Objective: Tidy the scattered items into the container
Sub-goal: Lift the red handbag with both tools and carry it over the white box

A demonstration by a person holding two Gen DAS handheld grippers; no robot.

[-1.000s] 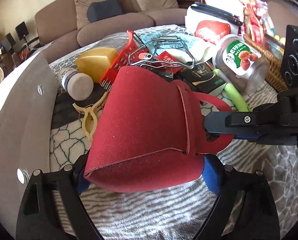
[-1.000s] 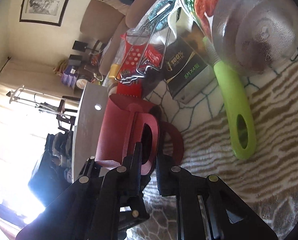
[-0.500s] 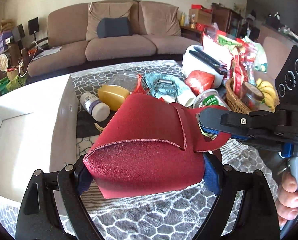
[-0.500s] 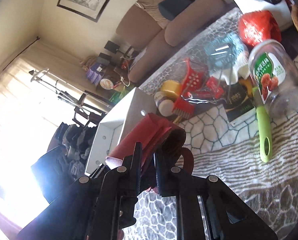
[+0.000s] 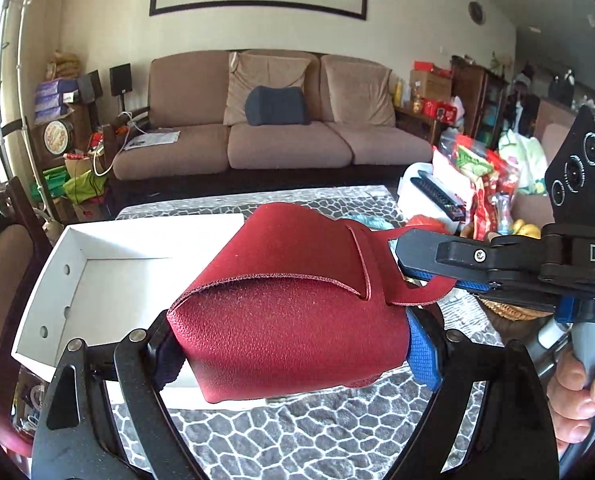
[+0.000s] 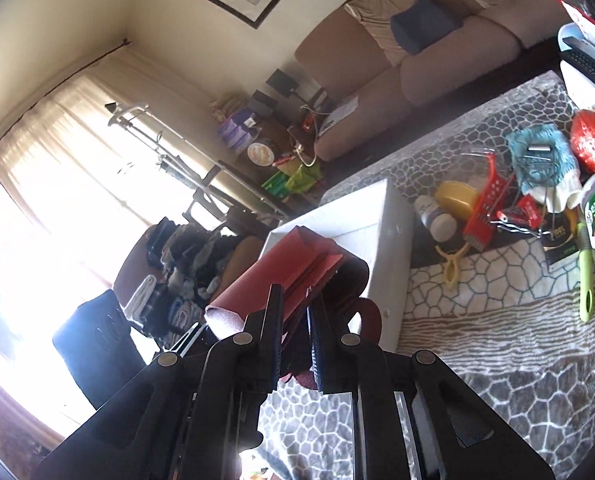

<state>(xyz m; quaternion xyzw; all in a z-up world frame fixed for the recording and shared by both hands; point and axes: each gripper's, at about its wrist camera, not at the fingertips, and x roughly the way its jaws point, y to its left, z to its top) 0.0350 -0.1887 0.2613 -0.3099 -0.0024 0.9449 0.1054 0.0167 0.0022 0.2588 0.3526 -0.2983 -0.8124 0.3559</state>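
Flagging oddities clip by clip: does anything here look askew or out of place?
The red leather pouch is held by both grippers at once: the left gripper squeezes its body, the right gripper pinches its strap loop. It hangs tilted above the white box. Nothing looks spilled or damaged.

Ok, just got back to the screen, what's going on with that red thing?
Both tongs are holding the red leather pouch in the air. The left tongs are shut on its body, and the right tongs pinch its loop handle. The pouch hangs over the near edge of the white box, not yet set inside. The bottle, grater, peeler and other bits lie on the table.
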